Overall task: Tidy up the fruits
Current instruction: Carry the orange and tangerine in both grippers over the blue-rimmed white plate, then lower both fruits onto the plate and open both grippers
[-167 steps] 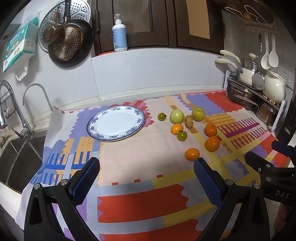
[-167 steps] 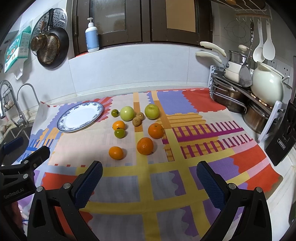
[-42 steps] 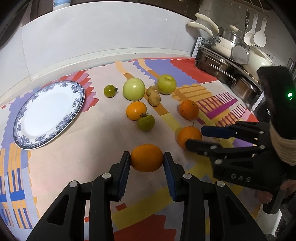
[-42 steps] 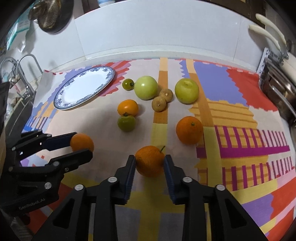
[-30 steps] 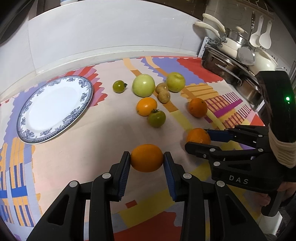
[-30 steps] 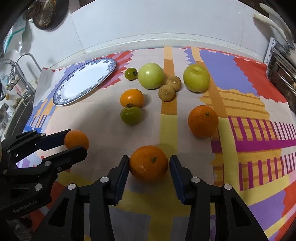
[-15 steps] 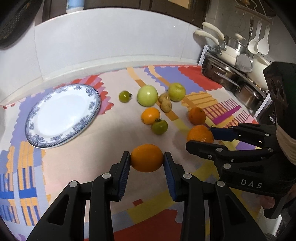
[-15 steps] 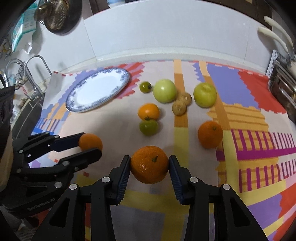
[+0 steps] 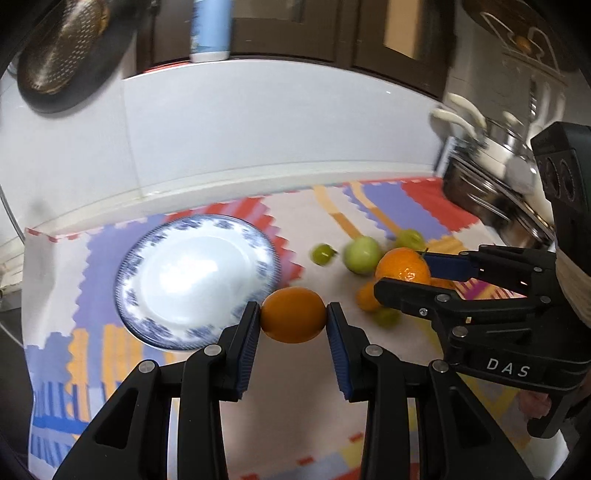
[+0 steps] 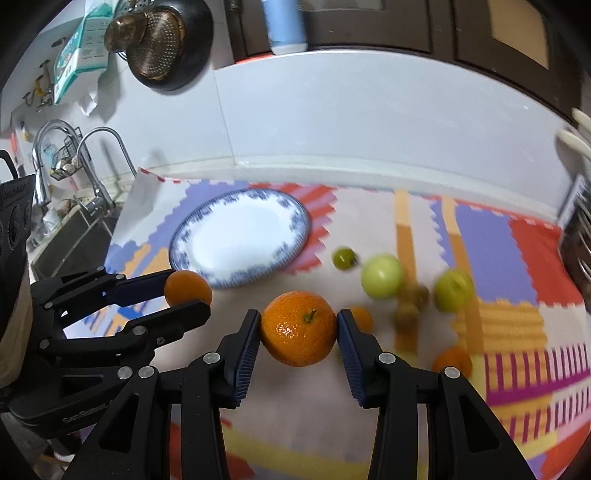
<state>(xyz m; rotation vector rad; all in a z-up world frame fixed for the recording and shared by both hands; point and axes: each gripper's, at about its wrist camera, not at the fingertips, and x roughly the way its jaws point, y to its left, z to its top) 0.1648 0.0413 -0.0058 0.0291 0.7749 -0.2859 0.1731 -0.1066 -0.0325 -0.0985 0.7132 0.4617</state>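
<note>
Plate (image 10: 295, 221): white, blue floral rim. Tablecloth (image 10: 532, 251): red, purple, yellow, beige blocks, magenta stripes. Oranges (image 10: 298, 328) (image 9: 293, 315): orange. Apples (image 10: 382, 276): green. Tool pads (image 10: 349, 354): blue, on black frames.

We identify a home kitchen: a white tiled wall behind the counter (image 10: 369, 162), a strainer and dark pan (image 10: 162, 40) hanging on it, curved faucets (image 10: 92, 162) over a sink (image 10: 70, 236) at left, stacked steel pots (image 9: 491, 184) at right, and dark wooden cabinets (image 10: 406, 22) above.
</note>
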